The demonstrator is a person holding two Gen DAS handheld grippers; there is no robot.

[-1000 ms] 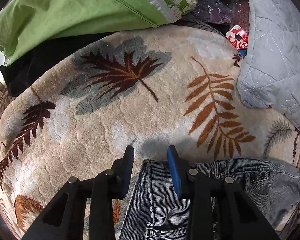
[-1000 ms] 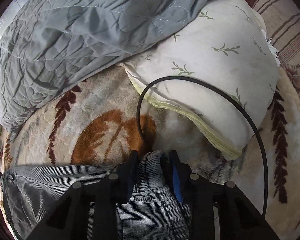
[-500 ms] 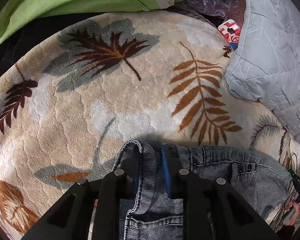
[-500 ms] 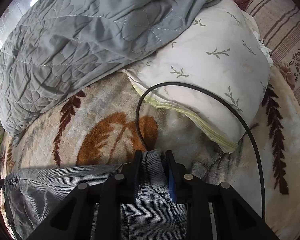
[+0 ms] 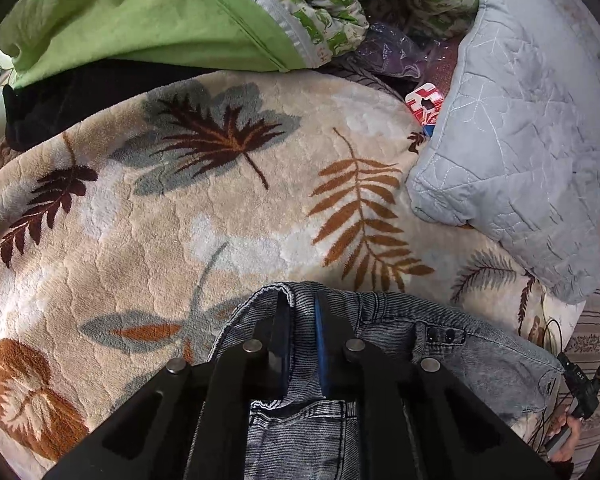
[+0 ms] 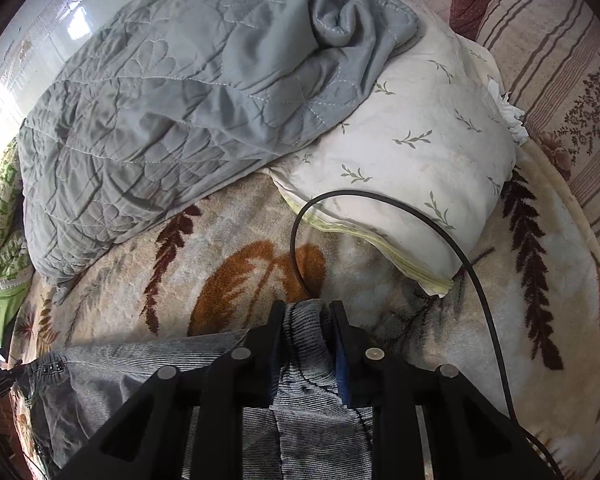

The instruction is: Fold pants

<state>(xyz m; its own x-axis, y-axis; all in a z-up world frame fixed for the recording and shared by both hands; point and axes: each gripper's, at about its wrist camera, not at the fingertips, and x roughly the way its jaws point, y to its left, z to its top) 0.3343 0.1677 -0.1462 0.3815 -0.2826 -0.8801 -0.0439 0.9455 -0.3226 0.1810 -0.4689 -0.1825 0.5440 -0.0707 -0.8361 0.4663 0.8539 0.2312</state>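
Grey denim pants (image 5: 404,320) lie on a cream blanket with a leaf pattern (image 5: 180,240); the waistband runs across the bottom of both views. My left gripper (image 5: 300,300) is shut on the waistband's left corner, and the denim bunches between its pads above a back pocket. In the right wrist view the pants (image 6: 140,364) stretch off to the left. My right gripper (image 6: 307,312) is shut on a thick fold of the waistband's other end, which is raised a little off the blanket (image 6: 380,288).
A grey quilt (image 6: 160,112) and a white pillow with a sprig print (image 6: 412,160) lie behind the pants. A black cable (image 6: 380,200) loops over the pillow. A green blanket (image 5: 140,12) and a red-and-white packet (image 5: 424,100) sit at the back.
The left gripper's jaws went from wide apart around the waistband corner to shut on it. The right jaws tightened slightly. Both grippers rose, lifting the waistband edge.
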